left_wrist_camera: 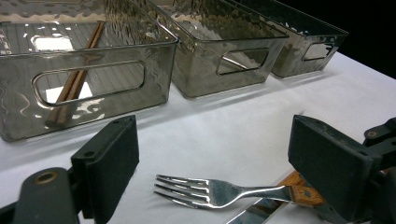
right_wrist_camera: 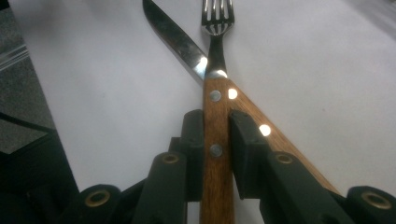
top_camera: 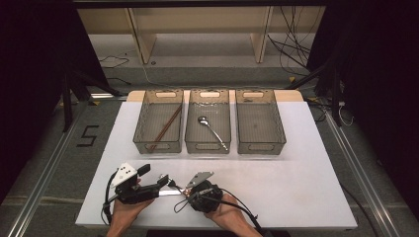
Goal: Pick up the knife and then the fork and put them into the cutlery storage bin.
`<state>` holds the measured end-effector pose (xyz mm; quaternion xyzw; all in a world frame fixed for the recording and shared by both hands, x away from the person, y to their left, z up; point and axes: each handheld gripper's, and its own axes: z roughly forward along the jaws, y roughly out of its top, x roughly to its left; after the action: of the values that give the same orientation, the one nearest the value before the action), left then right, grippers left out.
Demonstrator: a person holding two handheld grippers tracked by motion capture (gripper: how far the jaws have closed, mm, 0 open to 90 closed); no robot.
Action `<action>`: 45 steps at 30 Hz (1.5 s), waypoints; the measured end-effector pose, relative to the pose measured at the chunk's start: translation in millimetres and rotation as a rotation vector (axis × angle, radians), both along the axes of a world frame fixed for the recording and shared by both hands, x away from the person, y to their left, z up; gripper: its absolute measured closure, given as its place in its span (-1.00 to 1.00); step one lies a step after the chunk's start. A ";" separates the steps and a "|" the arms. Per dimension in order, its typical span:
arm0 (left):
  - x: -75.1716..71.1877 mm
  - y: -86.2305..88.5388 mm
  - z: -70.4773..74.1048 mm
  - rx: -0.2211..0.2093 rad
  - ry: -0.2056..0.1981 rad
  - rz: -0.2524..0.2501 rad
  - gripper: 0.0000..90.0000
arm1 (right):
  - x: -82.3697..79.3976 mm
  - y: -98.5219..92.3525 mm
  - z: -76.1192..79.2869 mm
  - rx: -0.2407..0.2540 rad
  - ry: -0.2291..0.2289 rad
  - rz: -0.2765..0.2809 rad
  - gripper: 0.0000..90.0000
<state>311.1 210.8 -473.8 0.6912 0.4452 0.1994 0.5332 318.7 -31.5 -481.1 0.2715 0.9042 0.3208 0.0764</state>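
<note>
The right gripper (right_wrist_camera: 216,140) pinches the wooden handle of a steel fork (right_wrist_camera: 217,126) at the near edge of the white table (top_camera: 296,168). A wooden-handled knife (right_wrist_camera: 180,39) lies crossed beneath it, touching. The left gripper (left_wrist_camera: 212,154) stands spread around the fork's tines. Far off sit three smoky plastic bins (top_camera: 260,128): brown chopsticks (top_camera: 165,128) left, a spoon (top_camera: 211,131) middle.

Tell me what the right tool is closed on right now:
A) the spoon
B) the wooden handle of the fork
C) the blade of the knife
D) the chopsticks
B: in the right gripper view the right tool has its jaws pressed on either side of the fork at its wooden handle, which lies crossed over the knife on the table.
</note>
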 end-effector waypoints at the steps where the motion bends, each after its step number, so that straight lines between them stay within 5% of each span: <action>1: 0.0 0.1 0.1 0.001 -0.001 0.001 -0.64 | -0.1 -0.4 1.7 0.003 -0.007 0.005 0.71; 24: 0.3 0.0 -0.3 -0.003 0.004 -0.004 -0.64 | 26.0 -53.3 58.5 0.164 -0.072 -0.104 0.71; 45: 0.5 -0.1 -0.3 -0.002 0.004 -0.005 -0.64 | 56.0 -116.9 85.5 0.263 -0.117 -0.273 0.71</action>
<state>311.6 210.7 -474.1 0.6922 0.4448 0.1964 0.5334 374.7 -148.4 -395.6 0.3800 0.8033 0.4381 0.1355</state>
